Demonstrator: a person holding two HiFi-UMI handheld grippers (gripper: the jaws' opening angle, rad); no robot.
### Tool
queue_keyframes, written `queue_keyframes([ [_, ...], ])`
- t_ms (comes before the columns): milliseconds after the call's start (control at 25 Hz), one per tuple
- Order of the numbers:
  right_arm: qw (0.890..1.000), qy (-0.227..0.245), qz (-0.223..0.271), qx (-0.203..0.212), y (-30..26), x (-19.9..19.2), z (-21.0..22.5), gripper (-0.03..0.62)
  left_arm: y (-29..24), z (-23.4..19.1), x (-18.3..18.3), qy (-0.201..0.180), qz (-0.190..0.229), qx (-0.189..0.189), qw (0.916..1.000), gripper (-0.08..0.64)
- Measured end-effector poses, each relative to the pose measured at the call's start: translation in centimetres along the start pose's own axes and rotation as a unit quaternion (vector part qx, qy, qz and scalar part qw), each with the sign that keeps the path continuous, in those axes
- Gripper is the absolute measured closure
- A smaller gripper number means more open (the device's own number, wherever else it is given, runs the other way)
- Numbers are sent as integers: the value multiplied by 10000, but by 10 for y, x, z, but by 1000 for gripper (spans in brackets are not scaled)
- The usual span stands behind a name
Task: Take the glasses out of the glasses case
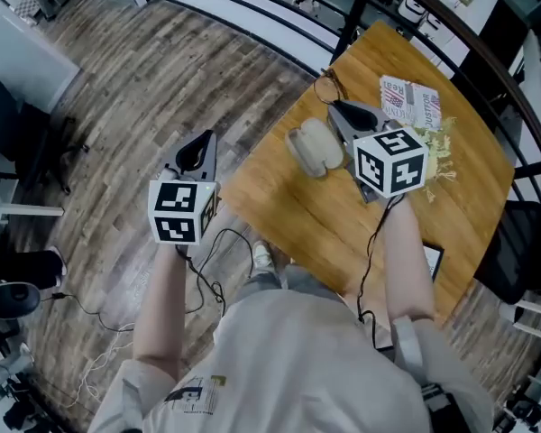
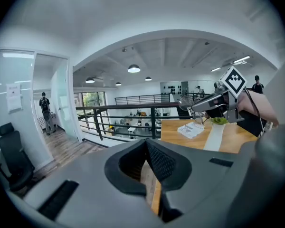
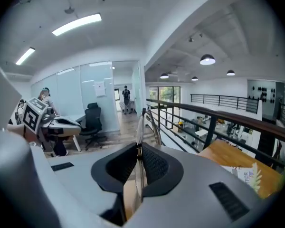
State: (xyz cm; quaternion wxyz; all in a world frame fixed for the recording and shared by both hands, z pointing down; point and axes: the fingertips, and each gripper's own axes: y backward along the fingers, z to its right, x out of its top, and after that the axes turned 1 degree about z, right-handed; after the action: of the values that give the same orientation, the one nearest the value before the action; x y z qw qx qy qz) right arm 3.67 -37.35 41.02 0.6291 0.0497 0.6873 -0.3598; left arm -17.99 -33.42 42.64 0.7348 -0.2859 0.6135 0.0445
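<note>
Held up above the wooden table (image 1: 288, 206), my right gripper (image 1: 335, 106) is shut on the thin-rimmed glasses (image 1: 327, 87). In the right gripper view the glasses (image 3: 145, 122) stick out edge-on from between the jaws of the right gripper (image 3: 138, 148). The pale glasses case (image 1: 314, 147) lies open on the table, below and to the left of that gripper. My left gripper (image 1: 203, 142) hangs over the floor, left of the table, shut and with nothing in it. In the left gripper view the jaws of the left gripper (image 2: 146, 144) meet, and the right gripper (image 2: 213, 101) carries the glasses (image 2: 187, 101) high over the table.
A printed paper packet (image 1: 410, 102) and a pale green bunch (image 1: 442, 147) lie on the table's far side. A dark flat object (image 1: 433, 260) rests at the near edge. A black railing (image 1: 279, 16) runs behind the table. Cables (image 1: 99, 309) trail across the wooden floor.
</note>
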Motion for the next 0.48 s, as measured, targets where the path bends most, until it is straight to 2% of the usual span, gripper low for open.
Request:
queue_keyframes([
  [200, 9961, 283, 840, 22, 51, 69, -21, 535, 32, 2, 69, -637, 641, 225, 9957, 543],
  [360, 9876, 424, 1512, -8, 94, 118, -36, 535, 68, 14, 123, -1181, 1189, 308, 9854, 543],
  [480, 9787, 491, 1989, -119, 130, 147, -42, 535, 91, 25, 153, -1370, 1511, 312, 9785, 543],
])
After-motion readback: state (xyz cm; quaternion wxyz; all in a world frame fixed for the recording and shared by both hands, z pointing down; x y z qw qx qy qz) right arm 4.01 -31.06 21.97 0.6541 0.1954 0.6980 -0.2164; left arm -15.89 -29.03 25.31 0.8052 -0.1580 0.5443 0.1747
